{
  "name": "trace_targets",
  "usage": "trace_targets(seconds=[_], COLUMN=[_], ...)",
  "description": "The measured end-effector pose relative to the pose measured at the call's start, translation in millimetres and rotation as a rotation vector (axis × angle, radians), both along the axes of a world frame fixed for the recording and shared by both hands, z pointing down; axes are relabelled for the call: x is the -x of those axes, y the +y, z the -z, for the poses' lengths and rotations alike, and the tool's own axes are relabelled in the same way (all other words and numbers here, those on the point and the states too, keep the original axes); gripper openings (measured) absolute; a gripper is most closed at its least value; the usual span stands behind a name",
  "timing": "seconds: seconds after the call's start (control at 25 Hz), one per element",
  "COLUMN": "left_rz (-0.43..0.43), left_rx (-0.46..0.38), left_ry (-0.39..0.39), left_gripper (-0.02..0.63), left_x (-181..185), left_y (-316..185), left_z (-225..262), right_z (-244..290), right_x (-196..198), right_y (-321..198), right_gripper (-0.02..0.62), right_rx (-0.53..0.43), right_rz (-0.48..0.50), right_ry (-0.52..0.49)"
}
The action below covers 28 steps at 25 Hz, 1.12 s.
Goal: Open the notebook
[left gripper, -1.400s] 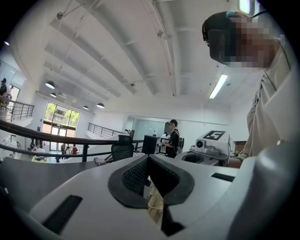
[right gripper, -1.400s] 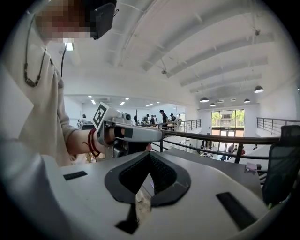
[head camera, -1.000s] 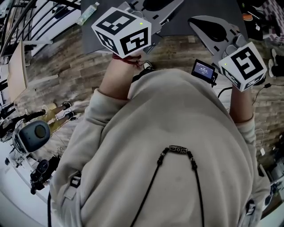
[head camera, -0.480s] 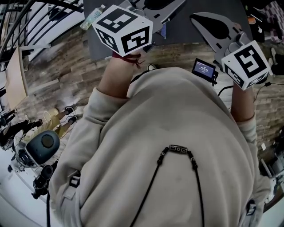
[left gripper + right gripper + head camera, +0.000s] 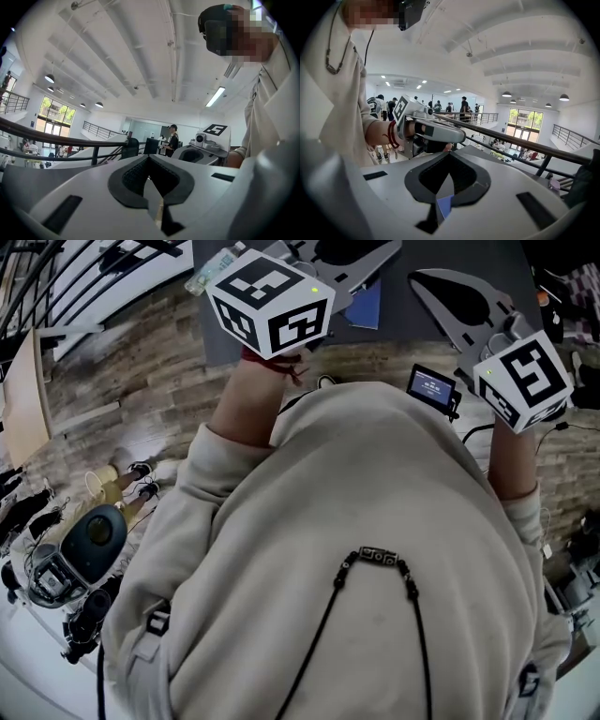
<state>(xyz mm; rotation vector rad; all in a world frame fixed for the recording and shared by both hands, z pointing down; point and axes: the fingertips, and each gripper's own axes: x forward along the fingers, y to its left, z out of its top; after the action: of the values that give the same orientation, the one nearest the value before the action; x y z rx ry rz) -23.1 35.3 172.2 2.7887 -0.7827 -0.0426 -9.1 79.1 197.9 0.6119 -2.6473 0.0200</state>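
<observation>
We hover, notebook untouched.
Our left gripper [image 5: 149, 157] and right gripper [image 5: 449, 168] are both clenched on nothing, raised at the dark table's [image 5: 403, 317] near edge. The blue notebook [image 5: 366, 307] lies between them, farther in, so we judge this a ready pose.

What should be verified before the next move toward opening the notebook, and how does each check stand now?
1. Nothing held in the left tongs: ok, shut and empty.
2. Nothing held in the right tongs: ok, shut and empty.
3. Both aimed down at the table: not ok, both gripper views show mostly ceiling and hall.
4. Notebook found: cannot tell; a blue flat thing lies on the table, partly hidden behind the left gripper.
5. Cover closed: cannot tell.
</observation>
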Motion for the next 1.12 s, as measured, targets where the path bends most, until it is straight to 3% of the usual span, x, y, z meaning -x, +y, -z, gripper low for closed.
trace_targets(seconds=[0.28, 1.12], left_rz=[0.019, 0.144], left_rx=[0.018, 0.042], left_ry=[0.023, -0.046], left_gripper=[0.006, 0.006], left_x=[51, 100], left_y=[0, 8], left_z=[-19, -34], right_z=[-14, -18], right_x=[50, 89], right_y=[2, -6], right_gripper=[0.017, 0.017], right_rx=[0.008, 0.061], right_rz=[0.016, 0.127], right_ry=[0.027, -0.012])
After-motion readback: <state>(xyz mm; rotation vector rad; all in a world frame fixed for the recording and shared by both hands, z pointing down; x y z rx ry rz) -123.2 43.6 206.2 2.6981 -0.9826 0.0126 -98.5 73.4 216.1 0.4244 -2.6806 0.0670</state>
